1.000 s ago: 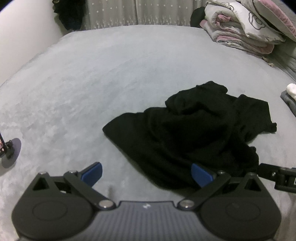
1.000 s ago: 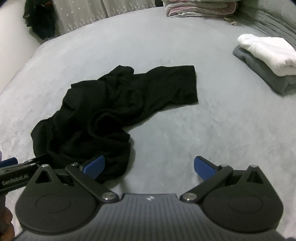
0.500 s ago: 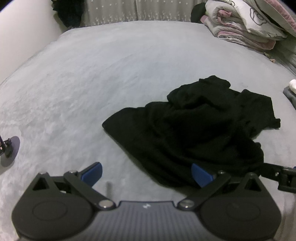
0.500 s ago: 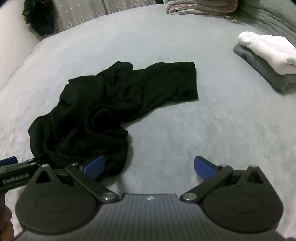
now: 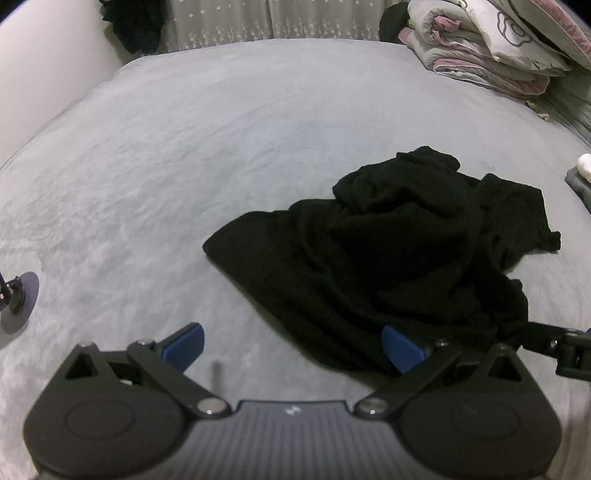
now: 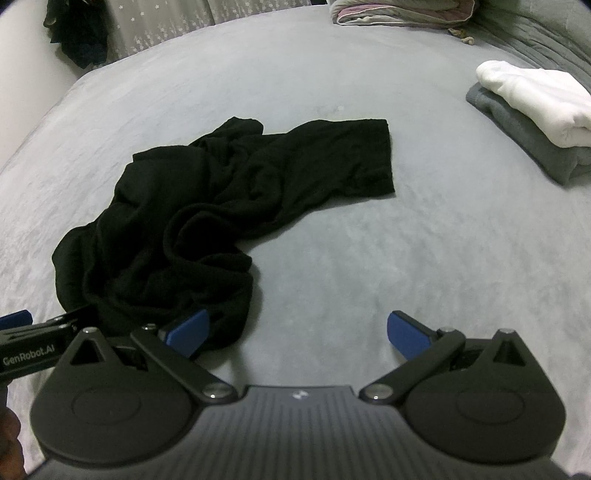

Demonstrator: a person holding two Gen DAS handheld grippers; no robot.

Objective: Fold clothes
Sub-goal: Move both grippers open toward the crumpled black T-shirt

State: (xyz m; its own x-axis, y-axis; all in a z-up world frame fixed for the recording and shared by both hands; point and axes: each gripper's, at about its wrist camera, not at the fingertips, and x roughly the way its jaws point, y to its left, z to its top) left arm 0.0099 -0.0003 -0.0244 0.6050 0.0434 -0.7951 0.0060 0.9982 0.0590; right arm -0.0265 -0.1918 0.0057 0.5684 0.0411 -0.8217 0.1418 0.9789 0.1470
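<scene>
A crumpled black garment (image 5: 388,254) lies on the grey bed cover (image 5: 184,155), right of centre in the left wrist view. My left gripper (image 5: 293,345) is open just in front of its near hem, with the right blue pad (image 5: 400,349) over the cloth edge and nothing held. In the right wrist view the black garment (image 6: 207,218) spreads to the left, one sleeve flat toward the middle. My right gripper (image 6: 297,332) is open at its near right corner, the left blue pad (image 6: 188,330) against the fabric.
A folded white garment (image 6: 535,96) rests on a folded grey one (image 6: 524,140) at the right. Folded quilts (image 5: 491,40) are piled at the far right corner. Dark clothes (image 5: 135,26) hang by the curtain. A small round stand (image 5: 18,299) sits at the left edge.
Both grippers have edged slightly forward toward the black garment. Their jaws stay open and the garment has not moved.
</scene>
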